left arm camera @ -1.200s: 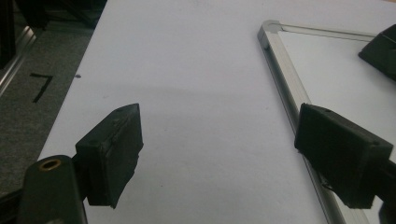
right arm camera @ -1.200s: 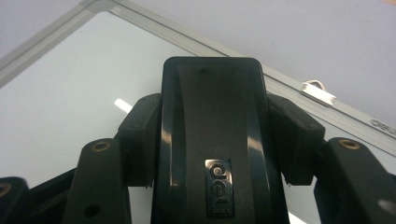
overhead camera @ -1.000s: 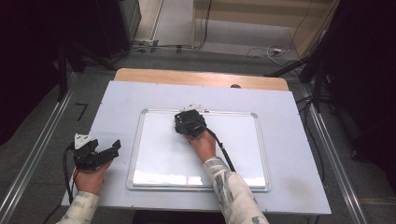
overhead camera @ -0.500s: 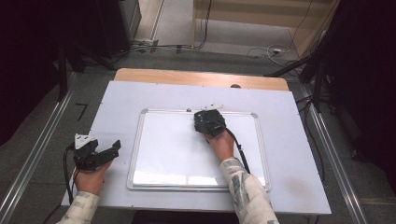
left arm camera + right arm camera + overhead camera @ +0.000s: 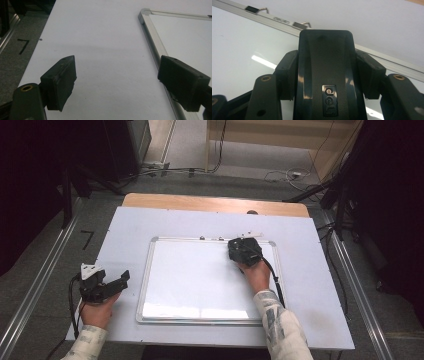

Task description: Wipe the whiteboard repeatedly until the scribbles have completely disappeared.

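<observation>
A white dry-erase board [image 5: 200, 280] in a metal frame lies flat in the middle of the table. My right gripper [image 5: 243, 251] is over the board's far right corner, shut on a black eraser [image 5: 324, 50] with an embossed logo. In the right gripper view both pads press on the eraser's sides, and its front end sits just short of the board's top frame [image 5: 277, 20]. My left gripper [image 5: 119, 281] rests on the table left of the board, jaws wide open with nothing between them [image 5: 117, 80]. The board's left frame [image 5: 155, 47] runs past its right jaw.
The white tabletop [image 5: 125, 230] has a wooden strip [image 5: 210, 202] along its far edge. Metal rails [image 5: 40, 280] run along both sides on the floor. Two small hanger clips [image 5: 300, 24] sit on the board's top frame. Cables trail on the floor beyond the table.
My right gripper has slid to the right along the top of the board with the eraser in its jaws. The left gripper has stayed where it was.
</observation>
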A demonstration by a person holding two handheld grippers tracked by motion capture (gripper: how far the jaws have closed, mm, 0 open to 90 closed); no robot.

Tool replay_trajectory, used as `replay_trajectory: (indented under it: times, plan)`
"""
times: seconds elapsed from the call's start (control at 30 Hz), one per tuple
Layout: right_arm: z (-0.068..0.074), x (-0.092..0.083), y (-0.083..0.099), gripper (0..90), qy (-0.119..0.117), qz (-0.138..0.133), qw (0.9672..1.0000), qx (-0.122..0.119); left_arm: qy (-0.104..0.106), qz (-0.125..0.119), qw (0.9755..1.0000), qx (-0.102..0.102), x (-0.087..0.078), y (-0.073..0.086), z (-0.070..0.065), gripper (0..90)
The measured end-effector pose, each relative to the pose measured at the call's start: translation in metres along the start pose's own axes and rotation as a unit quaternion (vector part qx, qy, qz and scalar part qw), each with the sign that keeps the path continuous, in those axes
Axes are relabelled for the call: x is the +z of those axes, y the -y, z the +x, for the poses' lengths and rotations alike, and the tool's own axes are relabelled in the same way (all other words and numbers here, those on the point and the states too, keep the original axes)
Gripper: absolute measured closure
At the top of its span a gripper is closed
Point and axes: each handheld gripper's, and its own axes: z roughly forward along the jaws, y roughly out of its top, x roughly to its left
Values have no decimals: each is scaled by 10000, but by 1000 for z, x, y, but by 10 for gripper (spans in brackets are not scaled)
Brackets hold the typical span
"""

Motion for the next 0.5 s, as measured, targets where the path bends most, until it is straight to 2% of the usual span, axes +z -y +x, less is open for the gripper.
replay_trajectory:
  times: [0.17, 0.5]
  plan:
    - [-10, -2, 3, 391, 55, 5, 10000, 43, -7, 13, 10000, 5, 0, 0, 0, 158]
    - [-19, -5, 6, 391, 87, 1, 9999, 80, -15, 10, 10000, -5, -1, 0, 1, 158]
